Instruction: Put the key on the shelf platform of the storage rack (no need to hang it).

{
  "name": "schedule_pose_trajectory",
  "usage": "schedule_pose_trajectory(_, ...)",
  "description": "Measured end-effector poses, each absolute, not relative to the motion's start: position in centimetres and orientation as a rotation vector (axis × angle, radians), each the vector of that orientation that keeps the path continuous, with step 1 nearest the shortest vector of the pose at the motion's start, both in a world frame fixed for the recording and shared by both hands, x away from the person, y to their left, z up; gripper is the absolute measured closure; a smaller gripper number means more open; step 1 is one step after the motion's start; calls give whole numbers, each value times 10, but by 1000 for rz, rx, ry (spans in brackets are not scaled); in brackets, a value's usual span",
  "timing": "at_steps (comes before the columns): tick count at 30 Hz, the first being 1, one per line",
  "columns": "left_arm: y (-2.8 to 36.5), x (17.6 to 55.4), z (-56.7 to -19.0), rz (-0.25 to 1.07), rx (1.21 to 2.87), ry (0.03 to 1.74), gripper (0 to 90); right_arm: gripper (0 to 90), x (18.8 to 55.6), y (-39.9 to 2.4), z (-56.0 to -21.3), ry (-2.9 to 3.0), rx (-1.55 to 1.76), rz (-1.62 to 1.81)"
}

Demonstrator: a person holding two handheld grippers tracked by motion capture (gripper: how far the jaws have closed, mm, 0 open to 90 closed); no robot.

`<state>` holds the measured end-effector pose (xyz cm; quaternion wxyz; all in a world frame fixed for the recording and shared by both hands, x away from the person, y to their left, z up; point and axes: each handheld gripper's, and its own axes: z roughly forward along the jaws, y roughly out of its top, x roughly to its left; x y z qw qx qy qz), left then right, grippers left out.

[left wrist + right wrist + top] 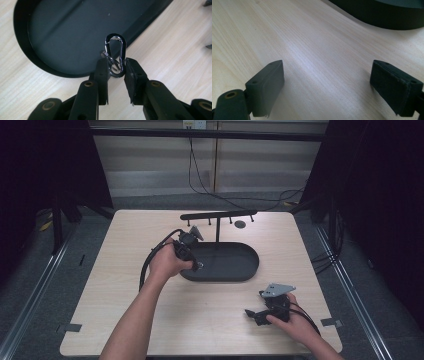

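A small silver carabiner (115, 53) with a key ring at its lower end is pinched between the black jaws of my left gripper (116, 71), which is shut on it. It hangs over the near left rim of the black oval tray (22, 32). In the high view the left gripper (196, 265) points down at that rim of the oval tray (250, 265), with the carabiner (199, 266) as a small glint at its tip. My right gripper (327, 85) stands open low over bare wood, nothing between its pads; in the high view the right gripper (251, 314) rests near the table's front right.
A black T-shaped rack (218, 215) with short pegs rises from the tray's far side. A round dark disc (240, 224) lies on the light wooden table (130, 285) behind it. Cables trail from both grippers. Dark curtains and floor rails flank the table.
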<state>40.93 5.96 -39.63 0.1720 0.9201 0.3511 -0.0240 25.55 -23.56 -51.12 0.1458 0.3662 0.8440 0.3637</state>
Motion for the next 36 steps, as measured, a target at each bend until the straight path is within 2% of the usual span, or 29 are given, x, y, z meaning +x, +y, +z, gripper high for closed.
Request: schedule_pose_trajectory(36, 41, 422, -407, -30, 2561, 1041, 731, 119, 256, -236, -511, 2429, 1053, 1047)
